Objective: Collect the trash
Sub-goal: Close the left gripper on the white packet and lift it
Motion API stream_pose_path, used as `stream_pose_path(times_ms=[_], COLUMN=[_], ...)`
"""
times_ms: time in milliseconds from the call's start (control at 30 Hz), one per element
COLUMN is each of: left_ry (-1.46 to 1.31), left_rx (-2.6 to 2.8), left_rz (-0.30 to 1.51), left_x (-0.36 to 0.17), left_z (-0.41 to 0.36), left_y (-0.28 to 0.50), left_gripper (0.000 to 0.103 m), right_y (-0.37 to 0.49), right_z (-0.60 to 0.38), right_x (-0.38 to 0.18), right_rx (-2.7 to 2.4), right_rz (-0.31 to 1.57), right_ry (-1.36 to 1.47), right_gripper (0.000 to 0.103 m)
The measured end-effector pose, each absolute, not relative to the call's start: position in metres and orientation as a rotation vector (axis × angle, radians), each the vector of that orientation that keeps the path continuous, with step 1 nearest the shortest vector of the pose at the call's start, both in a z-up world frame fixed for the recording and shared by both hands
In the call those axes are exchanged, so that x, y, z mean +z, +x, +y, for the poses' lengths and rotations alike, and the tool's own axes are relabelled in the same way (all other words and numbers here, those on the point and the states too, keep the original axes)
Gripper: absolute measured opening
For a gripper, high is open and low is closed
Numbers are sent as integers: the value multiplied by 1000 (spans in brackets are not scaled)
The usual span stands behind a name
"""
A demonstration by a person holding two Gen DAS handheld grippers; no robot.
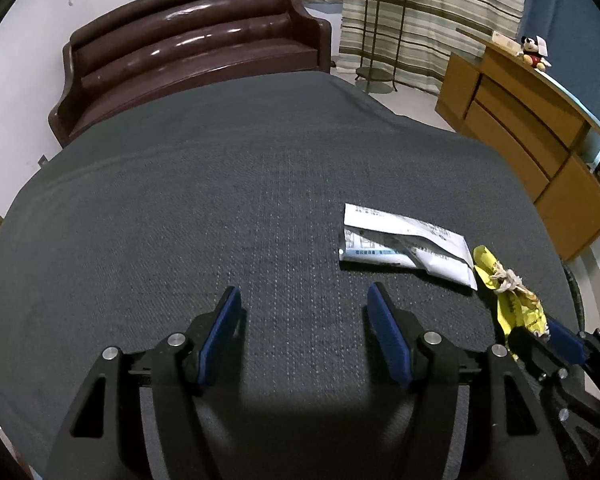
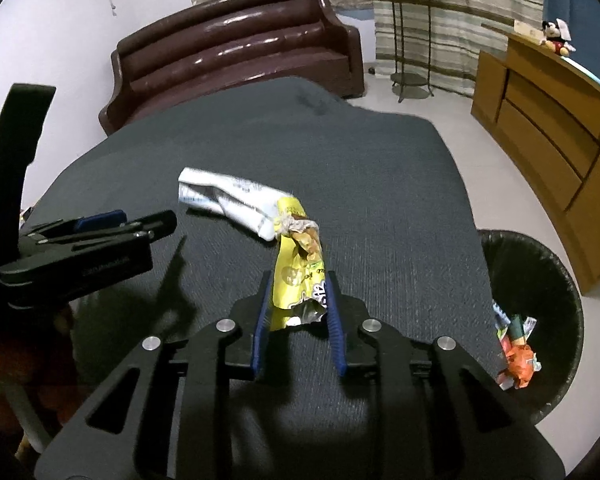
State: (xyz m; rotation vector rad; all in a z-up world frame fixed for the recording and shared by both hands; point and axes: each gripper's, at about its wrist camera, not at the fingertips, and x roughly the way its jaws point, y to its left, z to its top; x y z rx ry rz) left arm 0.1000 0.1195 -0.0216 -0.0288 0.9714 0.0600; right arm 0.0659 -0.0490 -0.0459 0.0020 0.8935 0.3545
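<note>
In the right wrist view, the right gripper [image 2: 298, 300] sits nearest the lens, its blue pads closed against the lower part of a crumpled yellow wrapper [image 2: 298, 268]. The wrapper stands up between the jaws, its torn brownish top leaning toward twelve o'clock. Whether its lower end still touches the dark grey cloth [image 2: 380, 208] cannot be told.

At nine o'clock in that view the left gripper [image 2: 148, 224] hangs over the cloth, seen side-on. Its own camera shows the jaws standing well apart with nothing between them, only bare cloth under the pads.

Just beyond the yellow wrapper, toward eleven o'clock, lies a folded white packet [image 2: 228, 200] flat on the cloth, its near end just beside the wrapper's top. At four o'clock, off the table edge and lower, stands a black-lined bin [image 2: 540, 264] that already holds some coloured wrappers [image 2: 518, 348].

Farther off, a brown sofa [image 2: 236, 52] stands at twelve o'clock, and a wooden cabinet [image 2: 548, 128] at two o'clock.

The step in hand appears to be the pick-up of the yellow wrapper. The next move likely calls for carrying it toward four o'clock, over the table edge and above the bin's mouth, then letting go. The thin foil could slip, so the grip should hold until it is over the bin. The white packet remains for the free left gripper.
</note>
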Motion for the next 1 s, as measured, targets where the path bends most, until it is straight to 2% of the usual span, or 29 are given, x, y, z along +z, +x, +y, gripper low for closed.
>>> stream_pose_path(times_ms=[200, 367, 667, 733, 800, 833, 900, 1000], left_ry=[-47, -38, -1, 17, 24, 19, -5, 31], left_rx=[46, 35, -30, -42, -59, -79, -117, -102], left_rz=[972, 949, 892, 892, 906, 913, 921, 898], left_x=[-18, -13, -17, -20, -23, -25, -26, -24], left_z=[113, 107, 110, 110, 108, 109, 111, 108], left_y=[105, 111, 130, 134, 137, 138, 139, 137], left_gripper=[69, 69, 71, 62, 41, 36, 18, 8], right_y=[72, 73, 76, 75, 75, 75, 75, 75], right_z=[-51, -53, -54, -54, -53, -52, -52, -52], right_x=[-46, -49, -49, -50, -51, -51, -50, -50], right_rx=[361, 369, 370, 369, 368, 368, 368, 368], right_rz=[899, 912, 906, 903, 900, 899, 900, 898], right_ry=[-7, -34, -39, -43, -48, -48, -47, -54], right_gripper=[29, 25, 25, 25, 25, 25, 25, 25])
